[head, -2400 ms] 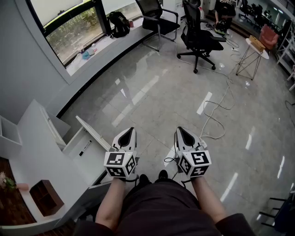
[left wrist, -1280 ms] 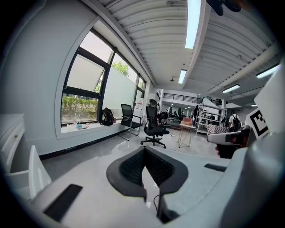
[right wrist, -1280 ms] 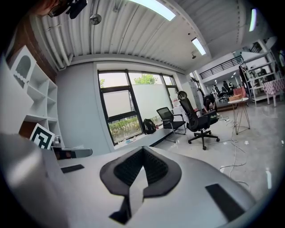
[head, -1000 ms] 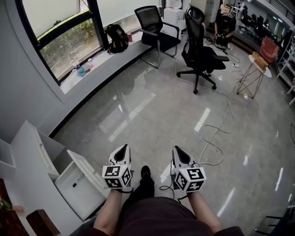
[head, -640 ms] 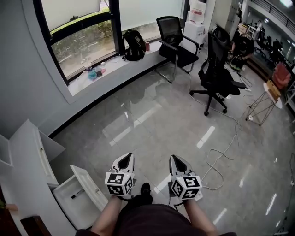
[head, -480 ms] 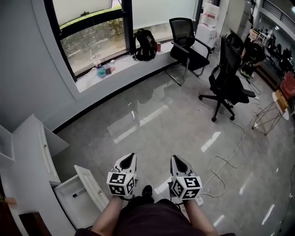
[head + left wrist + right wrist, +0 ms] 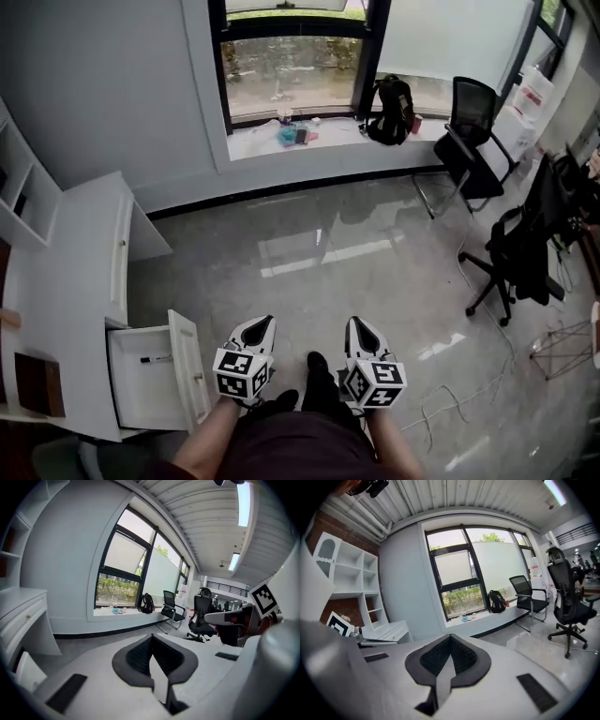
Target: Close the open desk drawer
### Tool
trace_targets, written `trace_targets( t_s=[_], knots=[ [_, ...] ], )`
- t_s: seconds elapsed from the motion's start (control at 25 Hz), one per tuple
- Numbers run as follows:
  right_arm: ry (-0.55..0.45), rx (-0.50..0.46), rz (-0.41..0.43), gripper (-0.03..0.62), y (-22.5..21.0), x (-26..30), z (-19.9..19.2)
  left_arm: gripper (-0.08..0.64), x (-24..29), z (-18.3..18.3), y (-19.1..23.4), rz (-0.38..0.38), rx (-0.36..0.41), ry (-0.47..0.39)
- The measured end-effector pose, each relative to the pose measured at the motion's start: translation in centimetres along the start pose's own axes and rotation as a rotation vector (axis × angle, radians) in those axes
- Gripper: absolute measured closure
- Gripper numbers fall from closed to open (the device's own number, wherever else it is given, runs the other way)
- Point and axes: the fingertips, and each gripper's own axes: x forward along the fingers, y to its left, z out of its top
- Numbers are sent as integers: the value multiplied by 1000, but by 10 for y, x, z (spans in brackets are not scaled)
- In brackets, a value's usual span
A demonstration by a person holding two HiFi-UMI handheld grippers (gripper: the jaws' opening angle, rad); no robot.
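A white desk (image 7: 84, 234) stands at the left of the head view. Its lower drawer (image 7: 192, 361) is pulled out towards the floor, and a black pen (image 7: 156, 358) lies inside. My left gripper (image 7: 263, 322) is shut and empty, held low in front of my body just right of the drawer front, apart from it. My right gripper (image 7: 354, 322) is shut and empty beside it. In the left gripper view the shut jaws (image 7: 151, 638) point across the room, with the desk (image 7: 21, 606) at the left edge. The right gripper view shows its shut jaws (image 7: 449, 637) and the desk (image 7: 391, 630) far left.
A wall shelf unit (image 7: 19, 178) rises over the desk. A window sill (image 7: 309, 136) carries a black backpack (image 7: 392, 111) and small items. Two black office chairs (image 7: 478, 141) (image 7: 534, 244) stand at the right, with a cable (image 7: 450, 403) on the glossy floor.
The head view has swung left, so the desk and its open drawer now show in full. Both grippers stay shut in front of my body.
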Motion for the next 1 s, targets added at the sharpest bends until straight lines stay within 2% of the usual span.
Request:
trace_targets(
  t_s=[0.12, 0.28, 0.4, 0.68, 1.0],
  knots=[
    [30, -31, 115, 588, 10, 41, 9, 551, 3, 5, 26, 118, -38, -21],
    [87, -95, 315, 588, 39, 89, 19, 551, -7, 9, 62, 329, -120, -58],
    [132, -140, 457, 588, 57, 111, 24, 551, -15, 10, 72, 467, -167, -80],
    [229, -234, 733, 588, 100, 131, 12, 551, -56, -10, 77, 740, -278, -109],
    [338, -322, 974, 588, 163, 130, -24, 549, -137, -53, 71, 1048, -409, -143]
  ],
)
